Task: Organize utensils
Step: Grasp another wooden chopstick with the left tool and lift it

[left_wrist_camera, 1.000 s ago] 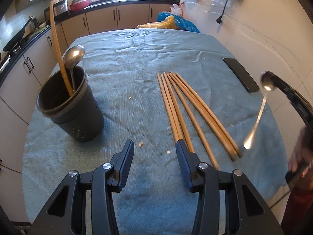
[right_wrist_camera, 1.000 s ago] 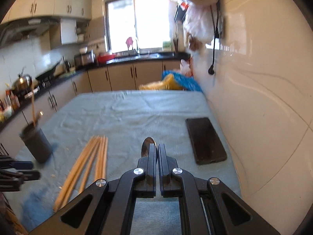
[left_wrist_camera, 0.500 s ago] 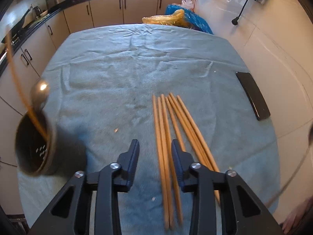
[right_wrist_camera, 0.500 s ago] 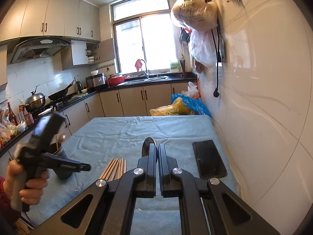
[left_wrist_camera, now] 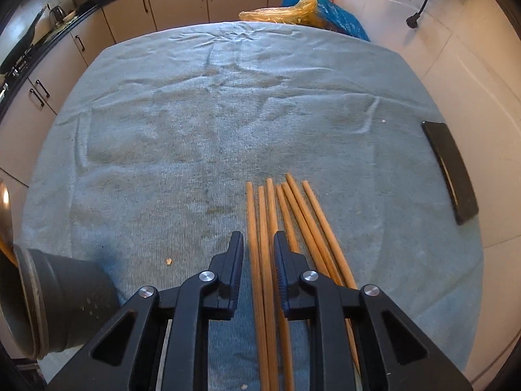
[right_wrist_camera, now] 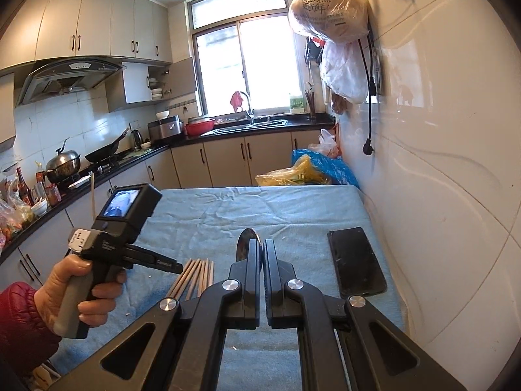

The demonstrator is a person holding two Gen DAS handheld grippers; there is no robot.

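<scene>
chopsticks [left_wrist_camera: 286,247], a fan of long, light-brown wooden sticks, lie side by side on the blue-grey towel-covered table [left_wrist_camera: 182,137], their near ends running under the left tool [left_wrist_camera: 259,254]. that tool hangs low over them with its black jaws parted, two of the sticks showing in the gap between the blue-lined pads; whether the pads touch the wood cannot be told. the right tool [right_wrist_camera: 261,260] is held higher, pinched tight on a shiny metal spoon [right_wrist_camera: 245,244] whose bowl pokes up between the fingers. a dark grey round plastic utensil holder [left_wrist_camera: 55,303] stands at the table's near left edge, just beside the left tool, with a metal utensil's rim showing at its mouth. a black smartphone [left_wrist_camera: 451,169] lies well apart by the white tiled wall.

the sticks look light, stiff and smooth, likely to roll or scissor apart if pinched off-centre. a hold near the middle of one or two sticks, with the jaws square across them, seems safest; the soft towel should let the pads dig under. the spoon looks slick, and a narrow handle may pivot in the grip.
</scene>
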